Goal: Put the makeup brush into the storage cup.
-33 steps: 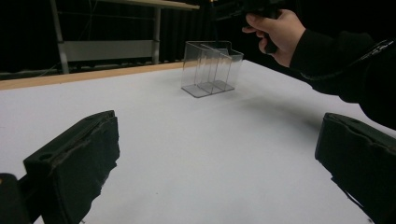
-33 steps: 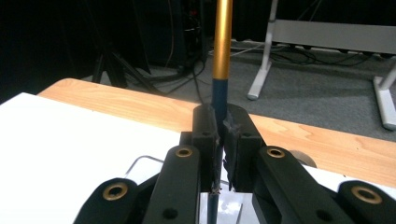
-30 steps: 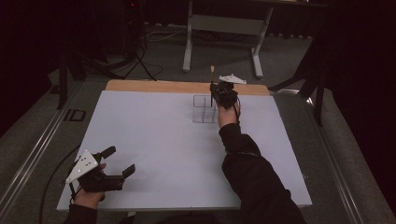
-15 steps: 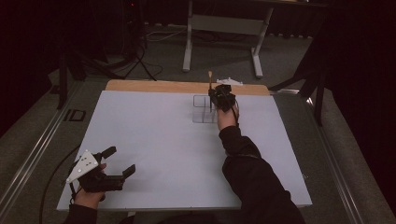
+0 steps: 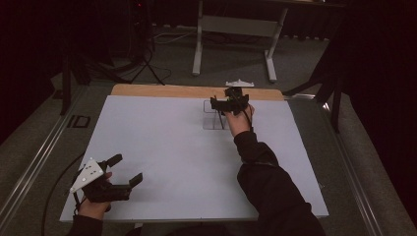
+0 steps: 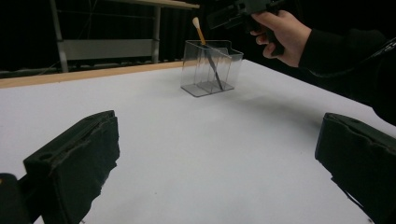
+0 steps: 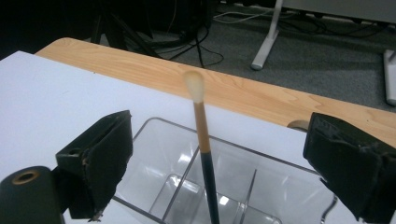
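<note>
The brush (image 7: 204, 140), with a pale tip, orange ferrule and dark handle, stands tilted inside the clear divided holder (image 7: 154, 140), tip uppermost, leaning against an inner partition. The holder sits on the white table (image 5: 162, 147) near its far edge, just in front of the wooden strip (image 5: 162, 90). The right gripper (image 5: 222, 105) hovers directly above the holder; its jaws have just been opening and now stand wide, one on each side of the brush, with no pad touching it. Which compartment holds the handle's foot cannot be told for certain. The left gripper (image 5: 123, 169) rests at the near left corner of the table, jaws spread wide, nothing between them, well apart from the holder.
</note>
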